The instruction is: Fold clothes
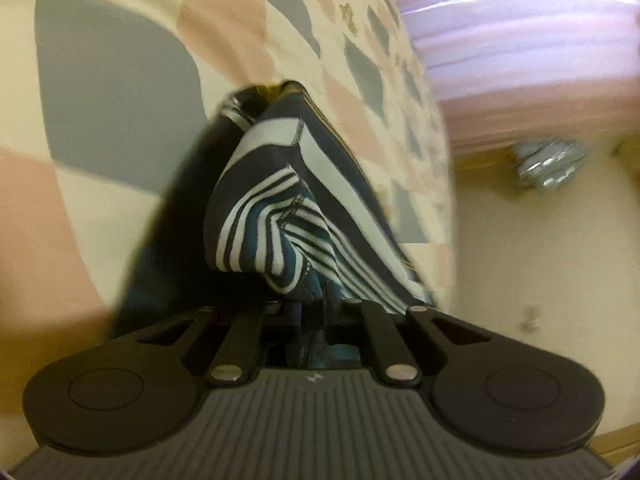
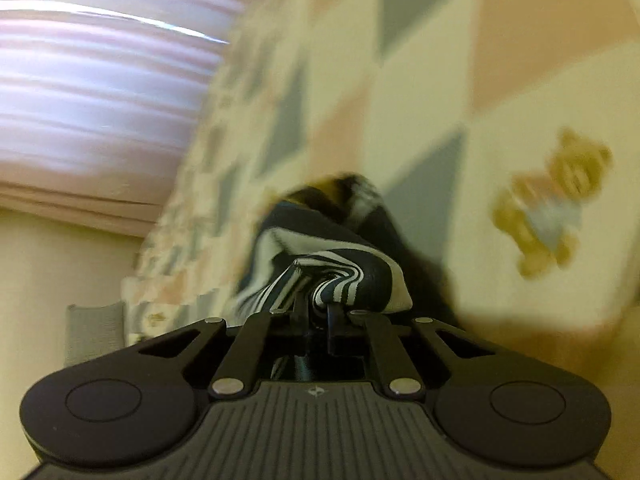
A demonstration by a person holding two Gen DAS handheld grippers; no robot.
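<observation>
**Trainee:** So, both tools have hold of the garment. What makes this step go well?

**Coach:** Keep the two grips level with each other and the cloth taut between them. The left tool is pinched nearly closed on a bunched corner of the striped shirt, and the right tool is pinched the same way on its own corner of that shirt. If one hand runs ahead, the fold line will skew.

**Trainee:** Where does the shirt sit relative to each tool?

**Coach:** Right at the fingertips in both views. From the left wrist it runs away from the jaws in a dark, striped ridge, over the patchwork bedspread. From the right wrist it does likewise, bunched just past the jaws, with the bedspread beyond and a teddy bear print off to one side.

**Trainee:** Is the rest lying on the bed?

**Coach:** I'd judge the far end is touching it, but blur hides how much is lifted.

**Trainee:** Anything to watch?

**Coach:** The grips hold thick gathered folds, so a layer may slip free. Carry the edge over slowly and lay it flat before letting go. The pink curtain and the floor beside the bed are well clear.
</observation>
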